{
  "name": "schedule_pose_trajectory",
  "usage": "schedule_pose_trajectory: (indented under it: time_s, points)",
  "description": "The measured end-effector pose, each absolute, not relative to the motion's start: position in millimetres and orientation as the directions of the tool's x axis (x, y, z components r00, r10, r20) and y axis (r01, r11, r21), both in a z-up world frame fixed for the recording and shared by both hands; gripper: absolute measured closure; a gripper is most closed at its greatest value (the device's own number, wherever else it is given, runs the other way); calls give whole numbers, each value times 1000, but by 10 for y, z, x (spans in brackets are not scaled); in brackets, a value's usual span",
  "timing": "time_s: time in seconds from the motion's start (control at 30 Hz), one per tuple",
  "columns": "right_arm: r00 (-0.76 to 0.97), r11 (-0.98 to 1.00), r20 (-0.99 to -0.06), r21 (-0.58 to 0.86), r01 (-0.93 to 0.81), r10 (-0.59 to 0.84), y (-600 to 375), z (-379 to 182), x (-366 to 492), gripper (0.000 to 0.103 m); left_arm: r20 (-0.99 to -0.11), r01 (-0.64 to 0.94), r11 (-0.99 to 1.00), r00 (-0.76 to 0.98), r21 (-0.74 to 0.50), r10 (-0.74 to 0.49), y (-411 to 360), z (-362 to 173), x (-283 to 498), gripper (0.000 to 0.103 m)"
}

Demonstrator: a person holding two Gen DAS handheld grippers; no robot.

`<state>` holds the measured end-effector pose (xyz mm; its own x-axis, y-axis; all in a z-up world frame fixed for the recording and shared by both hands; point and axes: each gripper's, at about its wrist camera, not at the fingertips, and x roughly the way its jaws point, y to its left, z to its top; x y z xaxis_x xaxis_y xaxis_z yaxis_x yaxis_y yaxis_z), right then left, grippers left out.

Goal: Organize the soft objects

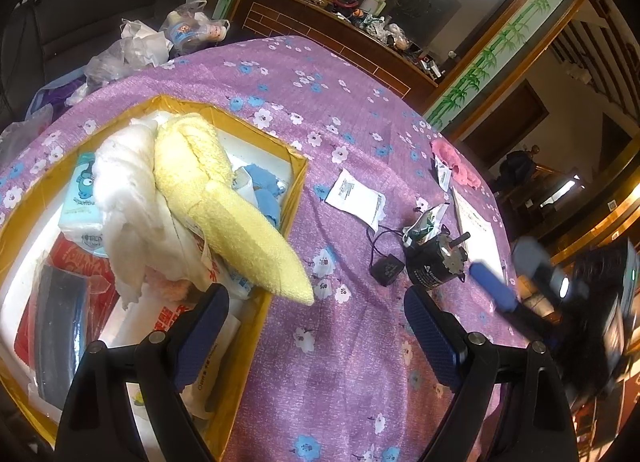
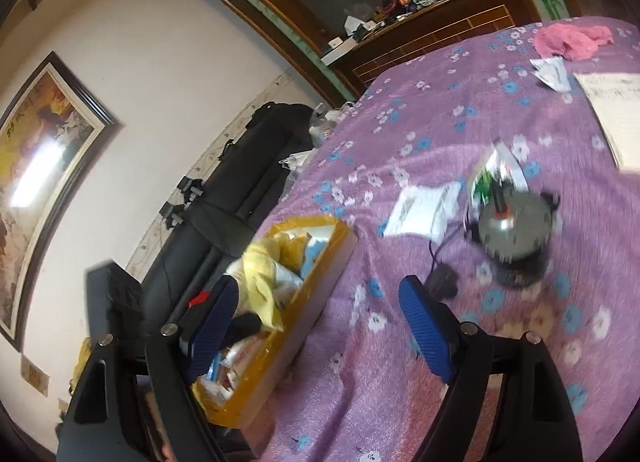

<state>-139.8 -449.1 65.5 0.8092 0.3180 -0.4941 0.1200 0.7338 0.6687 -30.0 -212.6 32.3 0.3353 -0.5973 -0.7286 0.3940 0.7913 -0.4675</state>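
A: What are the tools doing?
B: The left gripper (image 1: 316, 326) is spread wide and empty, over the near corner of the yellow-edged box (image 1: 298, 177). The right gripper (image 2: 320, 322) is also spread, with nothing between its fingers.
A: And the soft things?
B: A yellow towel (image 1: 224, 197) lies in the box beside a white cloth (image 1: 128, 185), its end hanging over the rim. A pink cloth (image 2: 572, 39) sits far off on the purple tablecloth (image 1: 360, 109), beyond a black motor (image 1: 434, 264).
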Motion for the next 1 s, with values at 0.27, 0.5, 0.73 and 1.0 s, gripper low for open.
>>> schedule_pose_trajectory:
  time_s: [0.27,0.5,0.73,1.0]
  points:
    - [805,769,-538,616,173,250,-5007,649,-1256,21,-738,407,792,326,-455,-591,-2254,325,-299,11]
    - [827,679,-523,685,265,204,-5436,371,-1406,21,-740,451,771,296,-449,-604,-2578,418,-215,11]
    - [850,575,-501,748,332,161,-5796,257,-1571,21,-763,485,735,191,-474,-618,-3225,391,123,11]
    - [699,677,-674,632,377,240,-5806,92,-847,21,-805,385,775,122,-501,-581,-3446,100,478,11]
